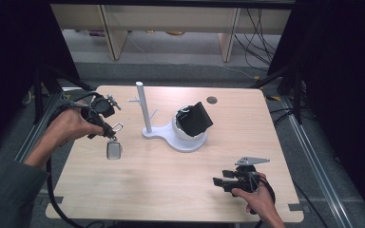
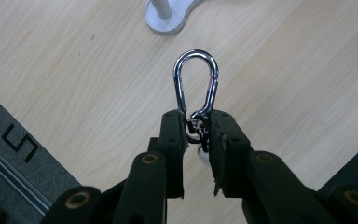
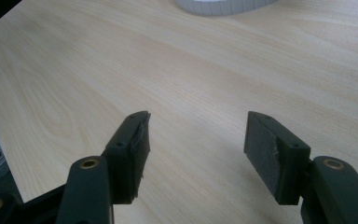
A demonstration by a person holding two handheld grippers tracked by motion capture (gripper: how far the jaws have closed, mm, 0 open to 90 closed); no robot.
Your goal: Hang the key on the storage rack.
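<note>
Nearest me, my right tongs [image 1: 217, 182] hover released over the bare tabletop [image 1: 171, 180] at its near right. Farther and to the left, my left tongs [image 1: 110, 131] are clenched on the swivel end of a silver carabiner [image 2: 196, 85], with a small fob [image 1: 114, 150] dangling beneath. Beyond, mid-tabletop, stands a white hook stand [image 1: 145, 109], its round base carrying a black box [image 1: 195, 118].

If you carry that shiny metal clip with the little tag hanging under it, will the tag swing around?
Probably yes. The tag dangles loosely below the left gripper, joined to the carabiner by a small ring, so it likely swings. The clip itself looks like stiff polished metal, so it shouldn't bend, but it might slip between the jaws.
</note>
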